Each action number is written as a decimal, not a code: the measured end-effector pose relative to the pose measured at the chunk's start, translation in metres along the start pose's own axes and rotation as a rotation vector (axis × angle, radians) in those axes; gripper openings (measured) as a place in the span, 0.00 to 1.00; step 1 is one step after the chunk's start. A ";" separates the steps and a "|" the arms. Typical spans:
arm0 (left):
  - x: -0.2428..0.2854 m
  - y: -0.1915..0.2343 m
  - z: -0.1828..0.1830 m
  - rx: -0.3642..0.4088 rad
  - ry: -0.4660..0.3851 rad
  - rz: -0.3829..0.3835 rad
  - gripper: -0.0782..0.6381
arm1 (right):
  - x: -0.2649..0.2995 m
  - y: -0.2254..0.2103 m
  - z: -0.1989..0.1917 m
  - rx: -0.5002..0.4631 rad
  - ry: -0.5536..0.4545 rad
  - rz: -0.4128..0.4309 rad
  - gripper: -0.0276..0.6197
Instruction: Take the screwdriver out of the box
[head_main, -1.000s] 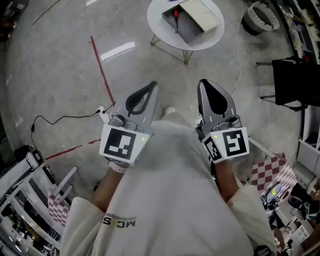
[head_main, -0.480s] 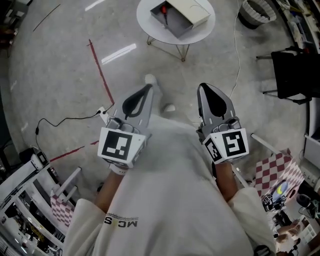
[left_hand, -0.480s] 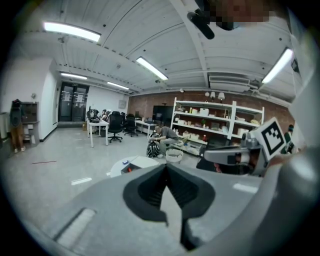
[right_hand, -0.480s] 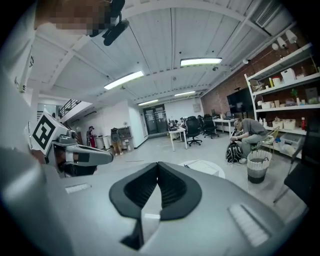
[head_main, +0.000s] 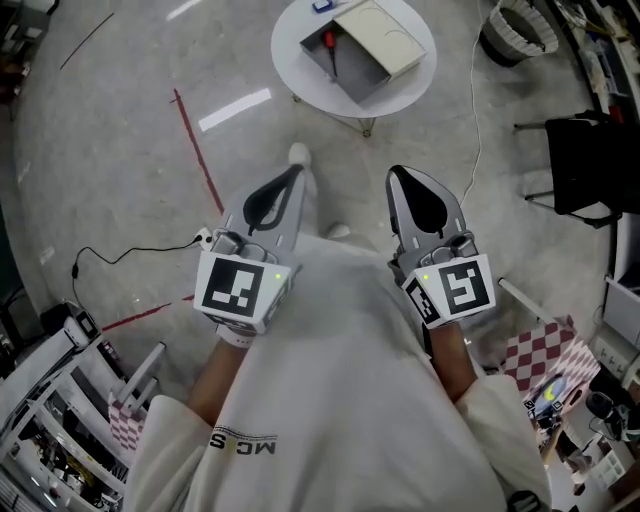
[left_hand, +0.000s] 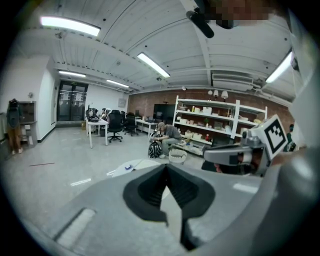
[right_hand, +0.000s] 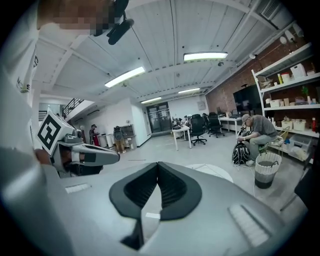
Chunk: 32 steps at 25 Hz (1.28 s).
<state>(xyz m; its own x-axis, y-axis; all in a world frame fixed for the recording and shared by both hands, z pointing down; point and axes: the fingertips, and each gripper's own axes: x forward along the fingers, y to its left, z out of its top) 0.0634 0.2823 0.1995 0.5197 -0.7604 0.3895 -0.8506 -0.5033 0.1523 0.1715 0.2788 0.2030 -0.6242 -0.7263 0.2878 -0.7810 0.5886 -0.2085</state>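
Observation:
A round white table (head_main: 400, 85) stands well ahead of me on the floor. On it lies a grey box (head_main: 350, 68) with its cream lid (head_main: 385, 35) swung open. Inside, by the left wall, lies the screwdriver (head_main: 329, 42) with a red handle. My left gripper (head_main: 299, 171) and right gripper (head_main: 394, 173) are held side by side in front of my chest, far short of the table. Both are shut with nothing between the jaws. The left gripper (left_hand: 166, 165) and right gripper (right_hand: 158, 163) each show meeting tips, with the table (right_hand: 216, 173) low beyond them.
A small blue item (head_main: 320, 6) lies on the table's far edge. A woven bin (head_main: 516, 30) and a black chair (head_main: 590, 150) stand at the right. A red tape line (head_main: 200, 150) and a cable (head_main: 120, 245) cross the floor at the left. A person (left_hand: 168, 135) crouches by shelves.
Both grippers have moved forward together, still shut. A shoe has stepped forward into view between them, and the table has shifted left in the head view.

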 end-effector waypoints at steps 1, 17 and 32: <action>0.009 0.013 0.006 -0.002 0.000 -0.003 0.11 | 0.016 -0.004 0.005 0.002 0.007 0.003 0.04; 0.146 0.229 0.090 -0.039 0.030 -0.111 0.11 | 0.260 -0.080 0.083 0.036 0.080 -0.099 0.04; 0.215 0.246 0.061 -0.031 0.137 -0.188 0.11 | 0.328 -0.119 0.047 0.045 0.193 -0.064 0.04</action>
<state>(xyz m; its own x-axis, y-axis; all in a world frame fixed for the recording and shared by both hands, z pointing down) -0.0289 -0.0297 0.2656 0.6551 -0.5910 0.4707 -0.7431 -0.6164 0.2603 0.0592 -0.0463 0.2786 -0.5613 -0.6777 0.4750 -0.8219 0.5237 -0.2241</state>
